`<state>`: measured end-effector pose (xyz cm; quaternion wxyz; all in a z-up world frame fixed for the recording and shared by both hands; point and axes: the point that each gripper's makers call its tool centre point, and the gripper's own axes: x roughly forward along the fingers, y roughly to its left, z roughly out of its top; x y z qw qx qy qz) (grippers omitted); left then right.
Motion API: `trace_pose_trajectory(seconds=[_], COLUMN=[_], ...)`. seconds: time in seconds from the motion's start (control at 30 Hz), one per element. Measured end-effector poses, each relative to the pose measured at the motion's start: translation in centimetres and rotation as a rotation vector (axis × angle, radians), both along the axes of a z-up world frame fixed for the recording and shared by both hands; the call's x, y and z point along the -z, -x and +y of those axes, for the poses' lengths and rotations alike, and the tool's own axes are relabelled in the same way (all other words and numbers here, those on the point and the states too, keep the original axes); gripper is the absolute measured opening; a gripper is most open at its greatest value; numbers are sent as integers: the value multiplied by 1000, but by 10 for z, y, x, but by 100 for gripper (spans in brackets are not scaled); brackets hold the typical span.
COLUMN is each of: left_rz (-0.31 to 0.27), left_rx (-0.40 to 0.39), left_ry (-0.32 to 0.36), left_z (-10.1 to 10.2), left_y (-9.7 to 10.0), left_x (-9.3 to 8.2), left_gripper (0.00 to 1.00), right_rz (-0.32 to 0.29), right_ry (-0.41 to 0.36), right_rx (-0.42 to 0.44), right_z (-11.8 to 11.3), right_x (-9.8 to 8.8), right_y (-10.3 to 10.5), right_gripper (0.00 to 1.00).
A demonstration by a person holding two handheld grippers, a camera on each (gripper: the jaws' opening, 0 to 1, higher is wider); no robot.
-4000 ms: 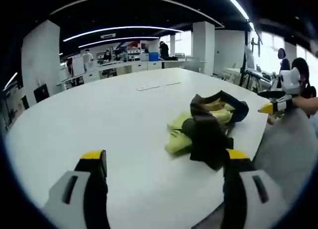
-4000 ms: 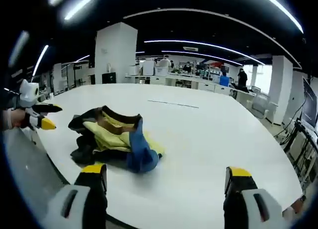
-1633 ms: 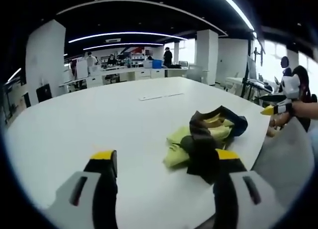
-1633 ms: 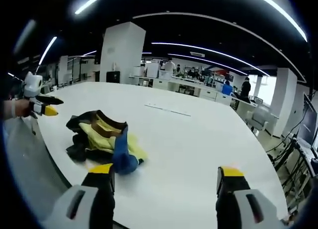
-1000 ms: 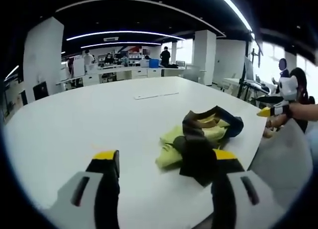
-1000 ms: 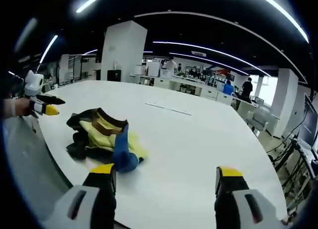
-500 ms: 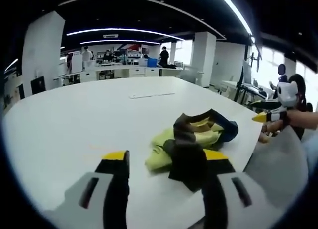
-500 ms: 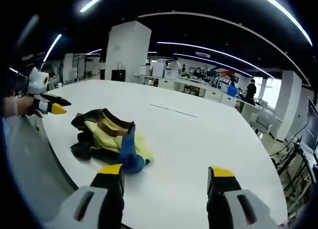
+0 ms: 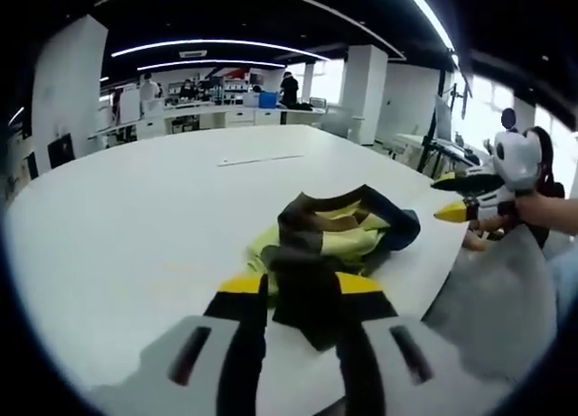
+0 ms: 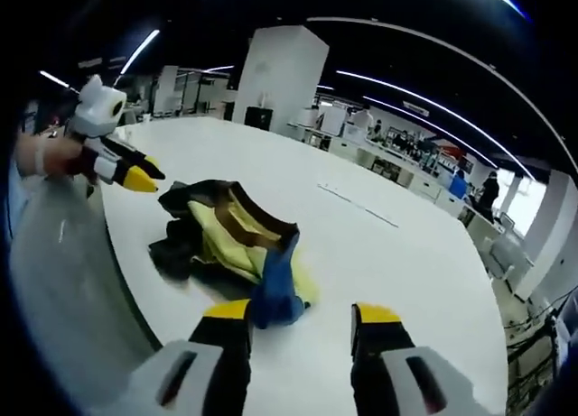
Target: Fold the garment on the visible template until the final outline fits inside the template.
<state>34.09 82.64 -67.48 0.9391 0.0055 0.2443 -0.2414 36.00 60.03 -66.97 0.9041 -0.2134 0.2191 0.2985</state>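
Left gripper: jaws parted by a narrow gap, yellow tips low in the left gripper view, nothing between them but a dark fold seen beyond. Garment just ahead of those tips, a crumpled heap of black, yellow-green, brown and blue cloth; contact with the cloth not certain. Heap close to the near rounded edge of the white table. Off to the right in the same view, right gripper, held in a hand, tips near together, clear of the cloth and out past the table's edge.

In the right gripper view, right gripper: jaws apart, gripping nothing, tips low in the frame. Garment just ahead and left of the tips, its blue fold nearest the left tip. Left gripper at far left, yellow tips pointing toward the heap, slightly short of it. Thin pale strip farther out on the table, well apart from the cloth. Beyond, white pillar and distant desks.
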Motion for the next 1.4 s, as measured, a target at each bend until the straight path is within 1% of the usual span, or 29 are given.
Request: trace_pose_trajectory(seconds=[0.07,0.13,0.2,0.27,0.33,0.4,0.47,0.53,0.67,0.7,0.73,0.83,0.9,1.0,1.07,1.1,1.2,1.27,1.3,1.33,1.4], left_rz=[-9,-3,4,-9,-24,-15,-22,-33,-25,-16,-22,-25,-24,-26,-20,-9,9,21,30,38,27], left_rx=[4,4,7,25,35,47,45,37,26,25,40,33,17,11,9,3,-5,-16,-19,-13,-21], left_ry=[-29,-38,-46,-100,-153,-173,-169,-176,-209,-242,-285,-277,-262,-274,-267,-254,-241,-204,-192,-180,-178], left_z=[-2,-3,-5,-6,-7,-11,-15,-16,-17,-14,-13,-14,-14,-12,-10,-9,-7,-7,-6,-4,1], left_y=[0,0,0,0,-1,0,-3,-7,-12,-12,-12,-14,-15,-16,-17,-17,-16,-16,-16,-14,-16], left_x=[1,3,3,4,6,9,7,6,8,12,14,16,15,15,15,15,14,11,11,9,7], left_gripper=[23,22,21,18,18,17,17,16,17,17,15,14,13,5,0,0,0,0,0,0,0], right_rz=[1,-4,9,-4,-11,-21,-33,-45,-21,-8,-4,13,8,17,16,14,16,5,-19,-28,-61], right_ry=[27,50,65,101,135,181,220,222,259,263,266,268,285,279,288,289,285,272,264,261,228], right_rx=[-27,-46,-68,-99,-121,-155,-177,-179,-184,-176,-171,-145,-138,-127,-125,-124,-113,-107,-97,-93,-63], right_z=[5,10,15,21,26,31,34,38,39,39,38,35,32,30,28,28,25,24,22,21,16], right_x=[3,6,10,13,16,18,19,18,28,31,33,36,35,36,36,36,36,31,25,22,12], right_y=[0,-1,-1,-2,-2,-3,-4,-6,-10,-11,-12,-13,-15,-16,-17,-17,-17,-17,-19,-19,-22], right_gripper=[30,29,27,23,22,19,14,12,7,6,5,3,1,0,0,0,0,0,0,0,0])
